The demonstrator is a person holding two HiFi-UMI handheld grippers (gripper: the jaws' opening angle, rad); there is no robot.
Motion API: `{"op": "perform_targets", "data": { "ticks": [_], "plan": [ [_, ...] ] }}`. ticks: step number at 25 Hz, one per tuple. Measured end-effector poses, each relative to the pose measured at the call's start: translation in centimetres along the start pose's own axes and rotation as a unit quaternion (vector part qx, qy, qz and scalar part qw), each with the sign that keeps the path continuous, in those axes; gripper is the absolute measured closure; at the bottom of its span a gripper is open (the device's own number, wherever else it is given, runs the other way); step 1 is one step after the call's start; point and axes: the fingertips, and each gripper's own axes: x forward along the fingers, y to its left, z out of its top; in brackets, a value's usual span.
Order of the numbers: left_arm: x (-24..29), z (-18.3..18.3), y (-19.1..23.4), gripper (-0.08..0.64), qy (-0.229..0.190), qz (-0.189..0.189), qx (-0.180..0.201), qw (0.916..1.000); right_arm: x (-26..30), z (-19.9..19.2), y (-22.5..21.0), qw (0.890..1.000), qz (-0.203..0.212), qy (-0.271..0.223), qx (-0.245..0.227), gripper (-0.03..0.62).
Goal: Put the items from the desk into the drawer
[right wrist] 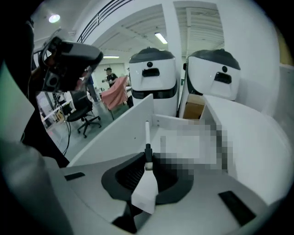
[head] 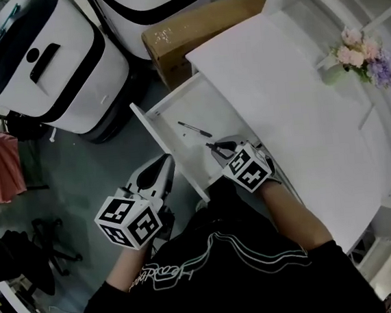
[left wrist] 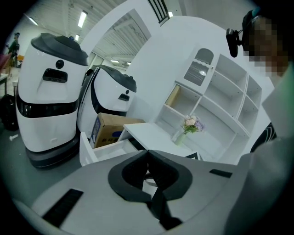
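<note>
- Pen point(right wrist: 147, 134) in the right gripper point(right wrist: 148, 158): white with a black band. Its long axis runs in line with the fingers, and its far end points away from the gripper over the inside of the open drawer point(head: 163, 145).
- A second, dark pen point(head: 194, 128) lies flat on the drawer floor. In the head view it lies on a slant from upper left to lower right, just ahead of the right gripper's tips and apart from them.
- The right gripper's fingers are clamped on the white pen at its black band. Whether the pen's tip touches the drawer floor cannot be told.
- The right forearm reaches forward over the drawer's near end, with the gripper's marker cube turned up.
- The left gripper point(head: 163, 164) is held beside the drawer's outer wall, above the floor, and points forward. Its fingers are pressed together with nothing between them.
- Count: two pens, two grippers and one drawer.
- On the white worktop point(head: 278, 89) stands one vase of pink and purple flowers point(head: 361, 54), well apart from the drawer.
- Beyond the worktop sit one cardboard box point(head: 190, 25) and two white machines with dark tops point(head: 48, 56).
</note>
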Motion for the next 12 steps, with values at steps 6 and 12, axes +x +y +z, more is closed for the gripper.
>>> {"op": "perform_targets", "data": {
  "ticks": [6,12],
  "plan": [
    [0.0,0.0,2.9,0.540,-0.004,0.032,-0.023,0.9992,6.4,-2.6,-1.2,0.993,0.024,0.097,-0.055,0.518],
    [0.5,-0.1,5.6,0.540,-0.006,0.070,-0.047,0.9964,11.8,-5.5,-2.2,0.981,0.057,0.169,-0.081,0.517]
  ]
}}
